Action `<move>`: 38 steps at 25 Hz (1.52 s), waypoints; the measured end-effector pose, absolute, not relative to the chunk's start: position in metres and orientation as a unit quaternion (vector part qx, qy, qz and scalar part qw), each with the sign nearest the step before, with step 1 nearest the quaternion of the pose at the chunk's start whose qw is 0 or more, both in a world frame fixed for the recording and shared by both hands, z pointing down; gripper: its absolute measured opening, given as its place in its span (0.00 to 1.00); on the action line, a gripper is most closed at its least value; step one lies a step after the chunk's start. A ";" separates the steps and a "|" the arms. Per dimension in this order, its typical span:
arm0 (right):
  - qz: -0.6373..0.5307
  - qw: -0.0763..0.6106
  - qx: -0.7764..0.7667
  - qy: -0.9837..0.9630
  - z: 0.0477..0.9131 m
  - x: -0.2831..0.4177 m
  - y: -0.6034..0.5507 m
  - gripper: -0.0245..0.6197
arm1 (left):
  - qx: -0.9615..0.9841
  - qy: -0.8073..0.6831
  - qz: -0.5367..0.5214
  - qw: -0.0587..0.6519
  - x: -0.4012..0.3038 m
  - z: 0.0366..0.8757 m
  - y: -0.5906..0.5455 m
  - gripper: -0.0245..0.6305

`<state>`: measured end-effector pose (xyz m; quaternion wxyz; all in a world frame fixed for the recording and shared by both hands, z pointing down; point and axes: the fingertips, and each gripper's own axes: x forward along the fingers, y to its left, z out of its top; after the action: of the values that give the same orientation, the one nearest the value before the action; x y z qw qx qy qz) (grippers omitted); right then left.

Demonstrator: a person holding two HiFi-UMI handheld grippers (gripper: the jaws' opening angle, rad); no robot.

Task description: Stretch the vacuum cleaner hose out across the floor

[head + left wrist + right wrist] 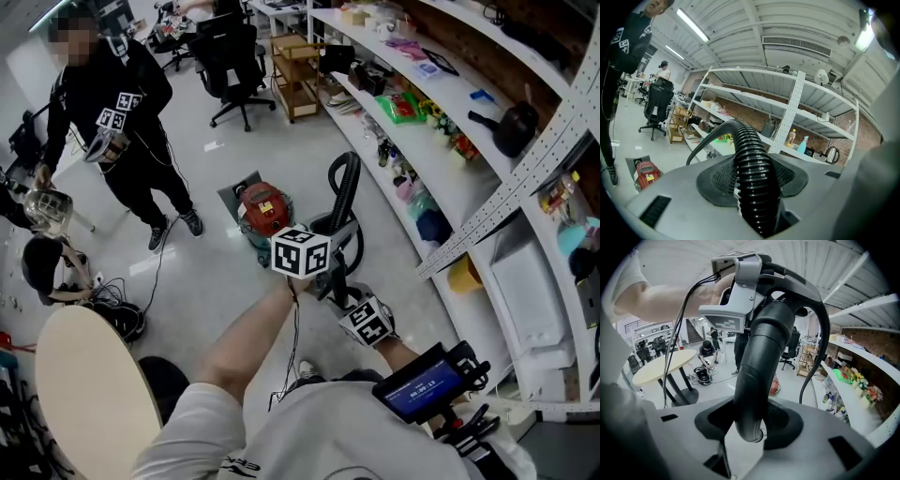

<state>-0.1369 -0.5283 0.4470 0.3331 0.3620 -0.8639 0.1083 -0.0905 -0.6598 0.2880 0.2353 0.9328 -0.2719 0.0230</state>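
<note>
- Right gripper fingers pinch the hose at its smooth end; left gripper fingers pinch its ribbed part.
- Pull level and steadily away from the vacuum cleaner, avoiding kinks.

"How many vacuum cleaners?"
"One red vacuum cleaner, with one black hose."
"Claws?"
"Two: the left claw and the right claw."
"Other people?"
"Two: one standing person, one crouching person. Also one round bench and one wooden trolley."
</note>
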 end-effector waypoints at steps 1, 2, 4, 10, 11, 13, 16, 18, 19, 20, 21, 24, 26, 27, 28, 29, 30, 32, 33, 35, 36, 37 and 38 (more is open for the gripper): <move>0.110 0.333 0.361 -0.864 0.448 -0.131 -0.521 0.29 | 0.932 -0.274 0.025 0.236 -0.084 0.290 -0.653 0.30; 0.111 0.333 0.359 -0.865 0.450 -0.124 -0.513 0.29 | 0.932 -0.276 0.026 0.235 -0.078 0.292 -0.646 0.30; 0.114 0.335 0.356 -0.865 0.456 -0.108 -0.499 0.29 | 0.930 -0.282 0.030 0.233 -0.063 0.297 -0.633 0.30; 0.118 0.344 0.337 -0.868 0.479 -0.055 -0.451 0.29 | 0.922 -0.302 0.037 0.239 -0.015 0.315 -0.590 0.30; 0.118 0.343 0.335 -0.870 0.481 -0.046 -0.443 0.29 | 0.921 -0.304 0.039 0.240 -0.006 0.317 -0.583 0.30; 0.122 0.342 0.334 -0.870 0.487 -0.027 -0.426 0.29 | 0.921 -0.305 0.043 0.238 0.014 0.323 -0.568 0.30; 0.122 0.339 0.339 -0.869 0.486 0.001 -0.407 0.29 | 0.922 -0.305 0.046 0.234 0.042 0.326 -0.548 0.30; 0.123 0.338 0.341 -0.868 0.488 0.017 -0.391 0.29 | 0.923 -0.302 0.047 0.234 0.060 0.328 -0.531 0.30; 0.124 0.338 0.344 -0.867 0.488 0.025 -0.383 0.29 | 0.924 -0.300 0.047 0.234 0.069 0.329 -0.523 0.30; 0.125 0.339 0.346 -0.866 0.489 0.033 -0.376 0.29 | 0.924 -0.298 0.048 0.234 0.077 0.329 -0.515 0.30; 0.124 0.338 0.349 -0.865 0.490 0.040 -0.370 0.29 | 0.925 -0.296 0.048 0.234 0.085 0.329 -0.508 0.30; 0.125 0.337 0.356 -0.863 0.492 0.055 -0.349 0.29 | 0.927 -0.289 0.051 0.232 0.103 0.328 -0.484 0.30; 0.129 0.339 0.362 -0.859 0.492 0.061 -0.331 0.29 | 0.930 -0.283 0.056 0.229 0.111 0.329 -0.466 0.30; 0.131 0.339 0.365 -0.857 0.492 0.063 -0.323 0.29 | 0.931 -0.279 0.058 0.227 0.114 0.329 -0.458 0.30; 0.132 0.338 0.369 -0.856 0.492 0.064 -0.315 0.29 | 0.933 -0.275 0.059 0.225 0.116 0.329 -0.449 0.30; 0.133 0.338 0.373 -0.854 0.491 0.065 -0.307 0.29 | 0.934 -0.271 0.060 0.223 0.119 0.329 -0.440 0.30; 0.134 0.338 0.376 -0.852 0.491 0.067 -0.298 0.29 | 0.936 -0.267 0.061 0.222 0.121 0.329 -0.431 0.30; 0.137 0.343 0.382 -0.847 0.492 0.068 -0.276 0.29 | 0.938 -0.259 0.060 0.221 0.124 0.330 -0.408 0.30; 0.139 0.345 0.383 -0.845 0.494 0.069 -0.264 0.29 | 0.940 -0.256 0.060 0.220 0.125 0.331 -0.395 0.30; 0.141 0.349 0.387 -0.842 0.498 0.069 -0.240 0.29 | 0.942 -0.250 0.059 0.216 0.125 0.331 -0.370 0.30; 0.140 0.348 0.390 -0.841 0.498 0.069 -0.228 0.29 | 0.943 -0.248 0.058 0.215 0.126 0.330 -0.356 0.30; 0.138 0.347 0.393 -0.840 0.497 0.068 -0.215 0.29 | 0.944 -0.245 0.057 0.215 0.126 0.330 -0.343 0.30; 0.138 0.345 0.395 -0.840 0.495 0.067 -0.202 0.29 | 0.944 -0.242 0.056 0.216 0.126 0.330 -0.328 0.30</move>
<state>0.0670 -0.2021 0.4947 0.3455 0.3947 -0.8402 0.1375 0.1261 -0.3285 0.3297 0.2157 0.9443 -0.2423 0.0559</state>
